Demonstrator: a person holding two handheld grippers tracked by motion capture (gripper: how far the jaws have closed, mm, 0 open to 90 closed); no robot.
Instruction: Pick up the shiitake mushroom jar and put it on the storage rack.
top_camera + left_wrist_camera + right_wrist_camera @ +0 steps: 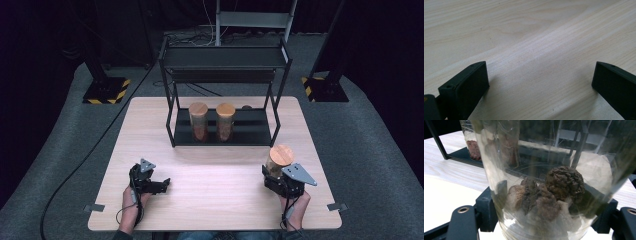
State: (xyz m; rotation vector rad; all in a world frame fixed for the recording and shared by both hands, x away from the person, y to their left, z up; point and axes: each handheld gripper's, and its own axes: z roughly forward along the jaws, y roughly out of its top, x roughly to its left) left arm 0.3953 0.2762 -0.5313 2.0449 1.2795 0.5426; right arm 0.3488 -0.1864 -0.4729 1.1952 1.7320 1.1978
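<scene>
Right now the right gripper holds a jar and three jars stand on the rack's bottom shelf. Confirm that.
Wrong count: two jars stand on the rack's bottom shelf, as the high view shows. The rest holds: the right gripper is shut on a jar.

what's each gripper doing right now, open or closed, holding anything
left gripper: open, holding nothing, low over the bare table.
right gripper: shut on the glass jar with the wooden lid.
</scene>
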